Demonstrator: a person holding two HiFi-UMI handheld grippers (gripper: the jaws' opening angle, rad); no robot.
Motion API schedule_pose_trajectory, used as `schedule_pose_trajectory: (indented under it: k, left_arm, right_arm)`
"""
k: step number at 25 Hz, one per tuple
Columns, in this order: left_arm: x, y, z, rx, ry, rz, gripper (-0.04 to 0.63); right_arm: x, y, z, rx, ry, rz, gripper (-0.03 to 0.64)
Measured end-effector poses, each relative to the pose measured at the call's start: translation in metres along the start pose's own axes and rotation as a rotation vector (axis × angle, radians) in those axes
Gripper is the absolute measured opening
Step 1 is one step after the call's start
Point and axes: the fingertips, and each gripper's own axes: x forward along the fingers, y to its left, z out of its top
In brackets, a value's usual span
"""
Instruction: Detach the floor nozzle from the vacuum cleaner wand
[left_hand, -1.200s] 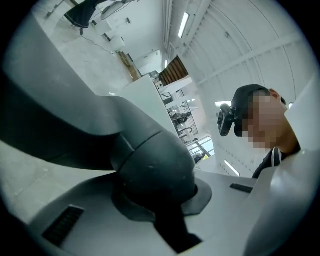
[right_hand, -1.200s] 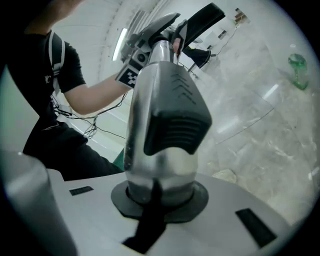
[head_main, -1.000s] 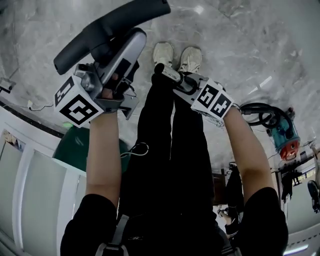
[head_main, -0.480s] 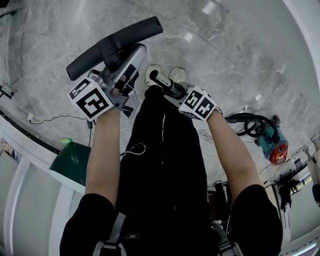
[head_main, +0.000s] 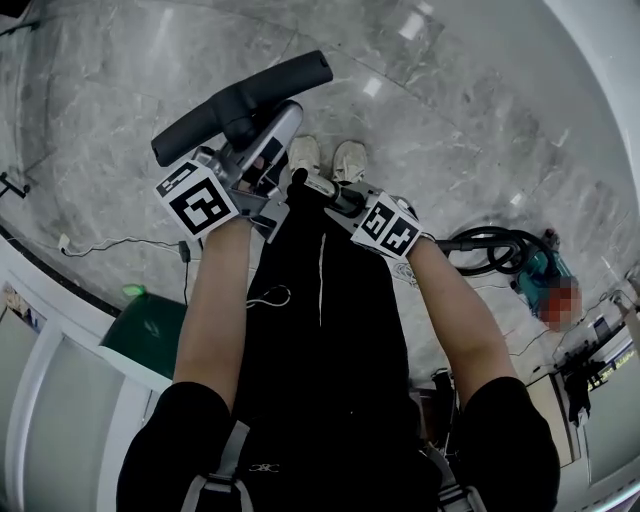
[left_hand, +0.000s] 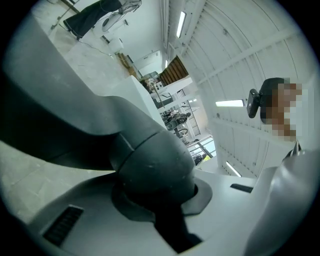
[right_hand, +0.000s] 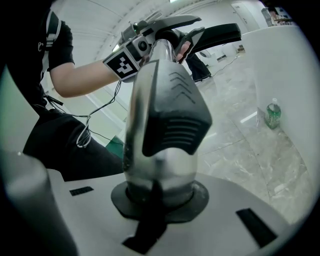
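In the head view the floor nozzle (head_main: 240, 103), a long dark bar on a grey body, is held up in front of the person's legs. My left gripper (head_main: 245, 165) is shut on the nozzle's dark rounded neck (left_hand: 150, 165), which fills the left gripper view. My right gripper (head_main: 335, 198) is shut on the silver wand tube (right_hand: 155, 150), which carries a black ribbed latch (right_hand: 175, 115). That tube runs up to the left gripper (right_hand: 150, 37) and the nozzle. The joint between tube and nozzle is hidden behind the left gripper.
A teal and orange vacuum body (head_main: 548, 272) with a coiled black hose (head_main: 495, 245) lies on the marble floor at the right. White panelling (head_main: 60, 400), a green object (head_main: 150, 325) and a floor cable (head_main: 110, 243) are at the left. The person's shoes (head_main: 325, 158) stand below the nozzle.
Both grippers have risen with the nozzle and the tube still in them. The two hands keep the same grip and now sit closer together in the head view.
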Motion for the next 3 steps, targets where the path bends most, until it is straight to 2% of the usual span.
schedule_pose_trajectory:
  k: [3]
  left_arm:
    - [0.0024,-0.0044,-0.0085,-0.053,-0.007,-0.020,0.064]
  right_arm:
    - [0.0009,0.0034,-0.0096,-0.023,-0.006,-0.003,0.055]
